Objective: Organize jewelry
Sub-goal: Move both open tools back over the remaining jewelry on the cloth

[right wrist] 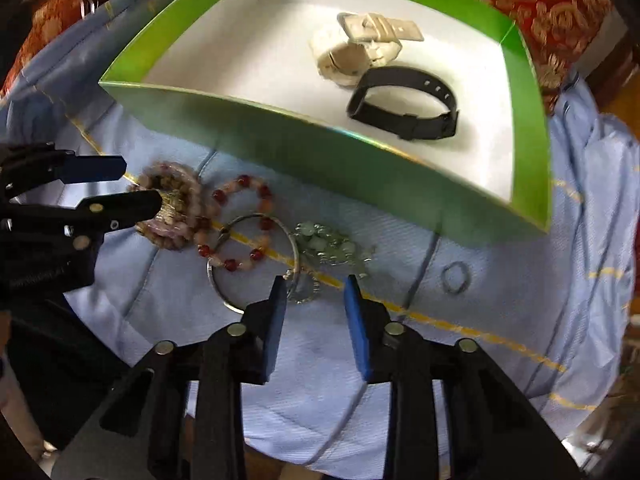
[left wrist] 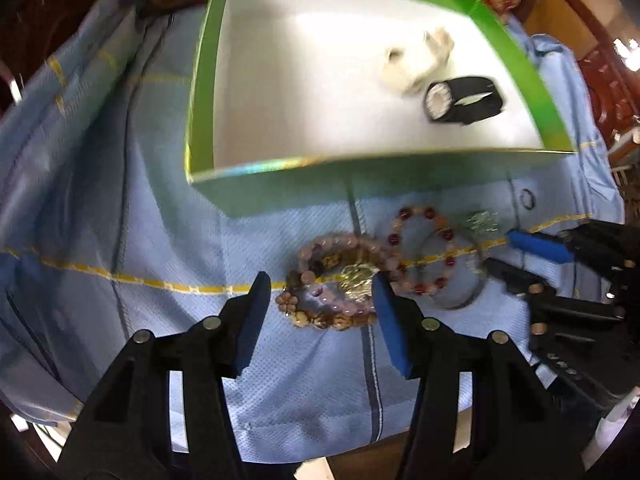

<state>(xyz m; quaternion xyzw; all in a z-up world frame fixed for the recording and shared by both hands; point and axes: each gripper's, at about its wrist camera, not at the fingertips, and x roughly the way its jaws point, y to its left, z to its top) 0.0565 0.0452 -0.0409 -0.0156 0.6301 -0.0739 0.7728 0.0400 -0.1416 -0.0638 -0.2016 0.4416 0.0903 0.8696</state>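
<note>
A pile of pink and brown bead bracelets (left wrist: 320, 312) lies on the blue cloth, and my left gripper (left wrist: 320, 282) stands open astride it, pointing steeply down. The right wrist view shows the same left gripper (right wrist: 138, 184) around that pile (right wrist: 180, 200). Beside it lie a red-and-pink bead bracelet (right wrist: 264, 191), a silver bangle (right wrist: 218, 290) and a pale green and silver ornament (right wrist: 324, 242). My right gripper (right wrist: 315, 282) is open, its tips on either side of the ornament's silver chain end. A small ring (right wrist: 455, 277) lies apart to the right.
A green box (right wrist: 240, 128) with a white floor stands just behind the jewelry, holding a white watch (right wrist: 352, 52) and a black watch (right wrist: 404, 108). Red patterned fabric (right wrist: 540, 0) lies beyond it. The blue cloth (left wrist: 120, 220) is folded and rumpled at its edges.
</note>
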